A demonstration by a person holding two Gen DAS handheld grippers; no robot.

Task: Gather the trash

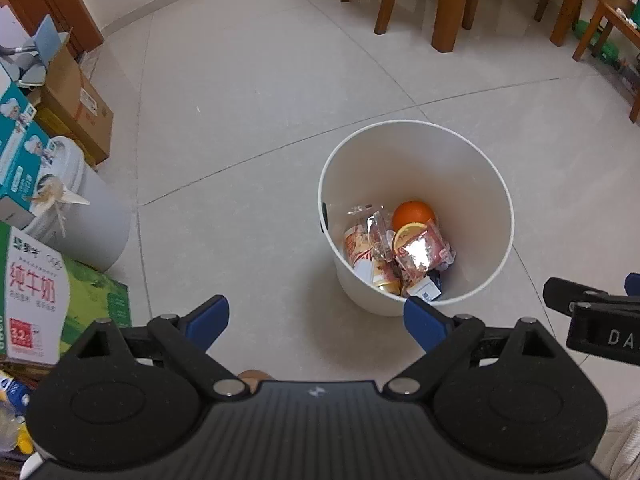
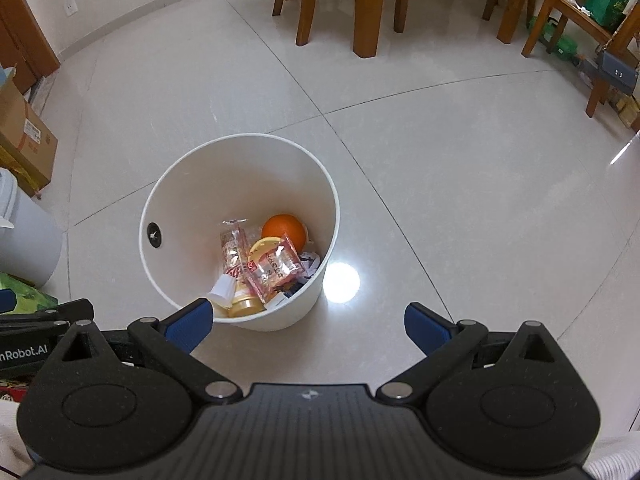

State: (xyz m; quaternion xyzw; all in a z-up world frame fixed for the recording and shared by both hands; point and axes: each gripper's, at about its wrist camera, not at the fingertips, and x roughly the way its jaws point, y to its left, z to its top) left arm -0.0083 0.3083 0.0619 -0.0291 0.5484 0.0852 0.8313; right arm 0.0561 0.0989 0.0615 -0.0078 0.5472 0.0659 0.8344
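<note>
While no litter shows on the glossy tiled floor (image 2: pixel 440 184), the collecting looks nearly done, and any next move calls for finding more. Both the left gripper (image 1: pixel 316 320) and right gripper (image 2: pixel 306 322) hang wide and empty above the round white bin (image 2: pixel 240 152), which holds crinkly wrappers (image 2: pixel 274 270) and a smooth orange (image 2: pixel 284 230).

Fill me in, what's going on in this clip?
A person holds two handheld grippers above a white bin on the tiled floor. The left gripper and the right gripper are both open and hold nothing. The bin already holds an orange, snack wrappers and a small yellow cup. No loose trash shows on the open floor near the bin.
</note>
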